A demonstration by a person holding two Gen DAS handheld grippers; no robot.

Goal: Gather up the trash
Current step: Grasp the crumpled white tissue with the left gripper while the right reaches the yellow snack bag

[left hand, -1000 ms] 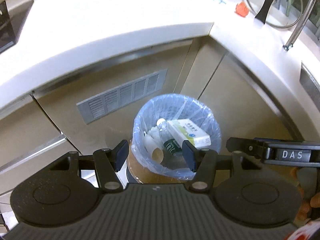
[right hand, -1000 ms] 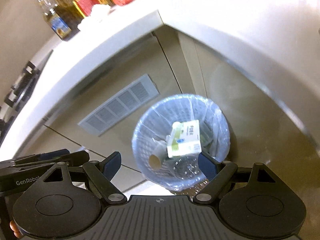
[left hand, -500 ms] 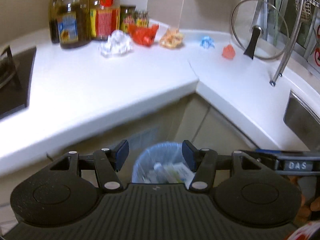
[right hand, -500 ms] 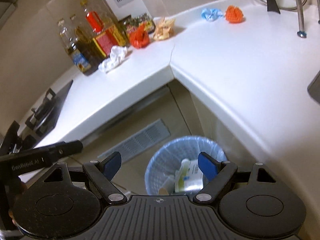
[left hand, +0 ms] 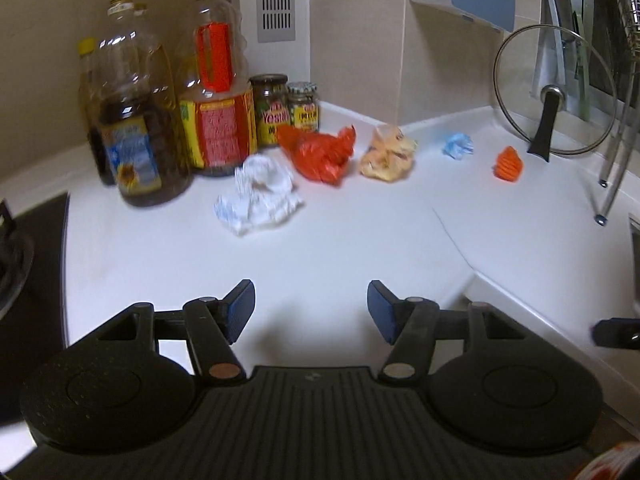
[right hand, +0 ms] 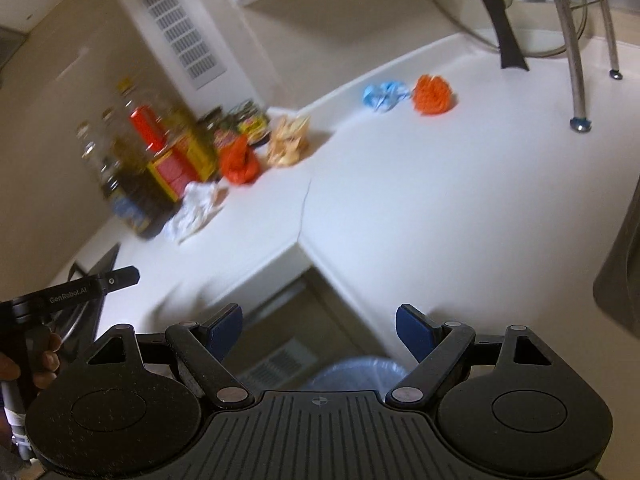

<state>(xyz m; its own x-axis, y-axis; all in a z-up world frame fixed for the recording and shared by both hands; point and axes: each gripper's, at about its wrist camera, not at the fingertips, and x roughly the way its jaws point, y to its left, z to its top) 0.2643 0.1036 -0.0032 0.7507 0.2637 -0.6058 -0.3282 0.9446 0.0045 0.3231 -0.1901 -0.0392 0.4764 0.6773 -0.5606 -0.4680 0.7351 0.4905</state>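
Observation:
Several crumpled scraps lie on the white corner counter [left hand: 360,248]: a white paper wad [left hand: 260,196], a red wrapper [left hand: 320,152], a tan wrapper [left hand: 386,154], a small blue scrap [left hand: 458,145] and a small orange scrap [left hand: 509,163]. My left gripper [left hand: 311,310] hovers over the counter's near part, its jaws opening with nothing between them. In the right wrist view the same scraps show: white [right hand: 196,204], red [right hand: 239,160], tan [right hand: 289,140], blue [right hand: 385,95], orange [right hand: 434,94]. My right gripper [right hand: 319,330] is open and empty above the counter's inner corner. The blue-lined bin [right hand: 360,372] peeks out below it.
Oil bottles [left hand: 136,120] and jars [left hand: 274,108] stand at the back left, behind the scraps. A glass lid [left hand: 554,92] leans at the back right beside a metal rack leg [left hand: 612,168]. A stove edge [left hand: 24,264] lies left; a sink edge [right hand: 624,264] lies right.
Both grippers rose from over the bin and tilted up, so the counter and its scraps now fill the views. The bin has dropped almost out of sight. The left jaws widened slightly.

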